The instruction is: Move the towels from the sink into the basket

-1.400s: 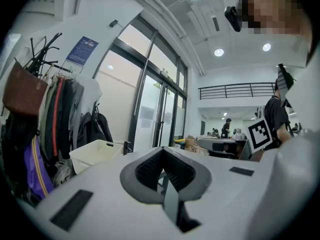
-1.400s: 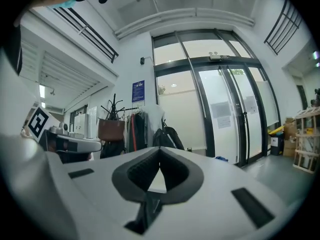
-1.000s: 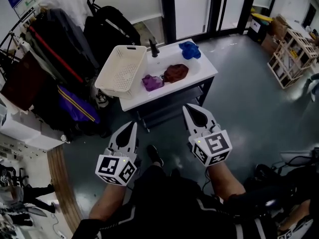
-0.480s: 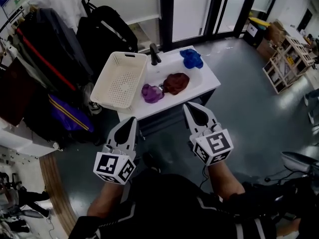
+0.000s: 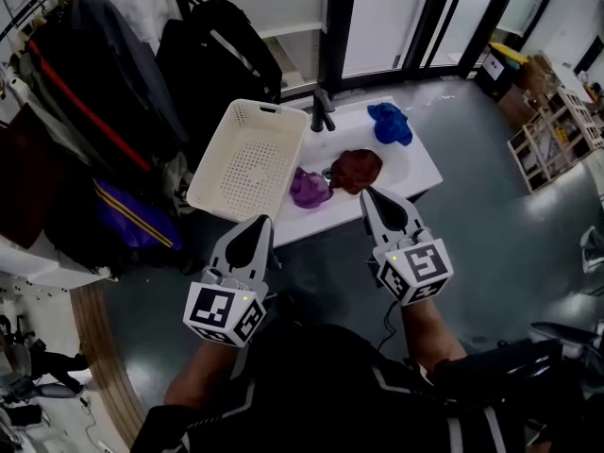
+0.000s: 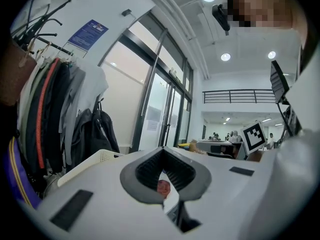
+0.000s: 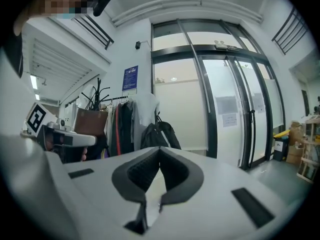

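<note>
Seen from above, a person stands before a small washing station in a room with glass doors. Dark coats (image 5: pixel 94 92) and a black backpack (image 5: pixel 222 50) hang along the left wall.

In the middle stands a white desk (image 5: pixel 427 170) with a sink (image 5: pixel 342 142) sunk into its top and a black tap (image 5: pixel 323 111) at the back. A large, empty white basket (image 5: pixel 250 163) rests on the desk's left end, touching the sink's edge and hanging partly over the side, probably so each towel needs only a short carry.

The left tool (image 5: pixel 262 223) and right tool (image 5: pixel 370 194) point level toward the desk. Both have their jaws pressed together and hold nothing. They look short of the towels, so the task appears not yet begun.

A dark red towel (image 5: pixel 357 170) and a purple towel (image 5: pixel 310 188) lie bunched, touching, at the sink's near side. A blue towel (image 5: pixel 390 123) lies apart at the far right; whether it is in the bowl or on its rim is unclear.
</note>
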